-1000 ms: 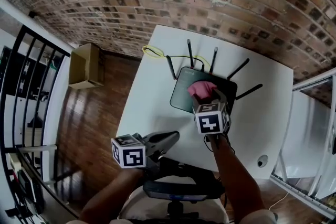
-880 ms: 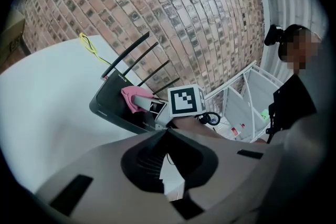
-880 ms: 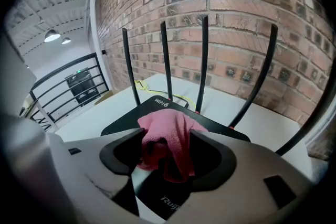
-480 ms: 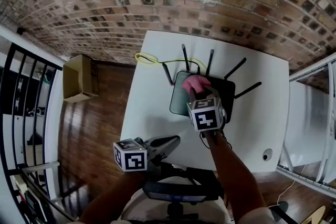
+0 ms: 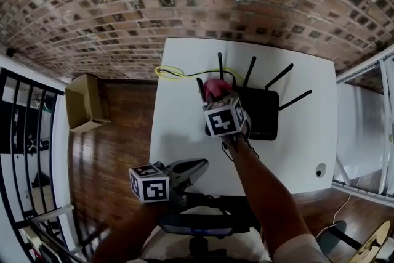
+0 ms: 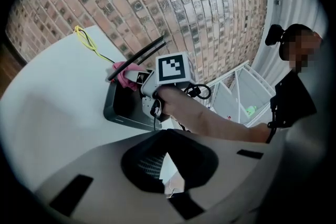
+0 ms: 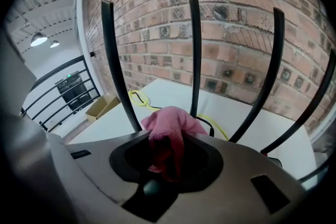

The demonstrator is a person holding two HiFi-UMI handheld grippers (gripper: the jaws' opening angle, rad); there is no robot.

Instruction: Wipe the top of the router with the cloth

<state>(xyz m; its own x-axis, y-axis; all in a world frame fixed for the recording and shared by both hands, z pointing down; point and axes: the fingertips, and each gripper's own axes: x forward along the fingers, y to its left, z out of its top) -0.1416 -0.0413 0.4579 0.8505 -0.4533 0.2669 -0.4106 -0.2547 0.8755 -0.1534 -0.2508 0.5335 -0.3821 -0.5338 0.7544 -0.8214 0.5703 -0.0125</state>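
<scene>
My right tongs gripped the pink cloth and held it at the back left corner of the black router, among its upright antennas, on the white bench. My left tongs hung closed and empty at the bench's near edge, well apart from the router. A yellow cable lay looped behind it, near the brick wall
</scene>
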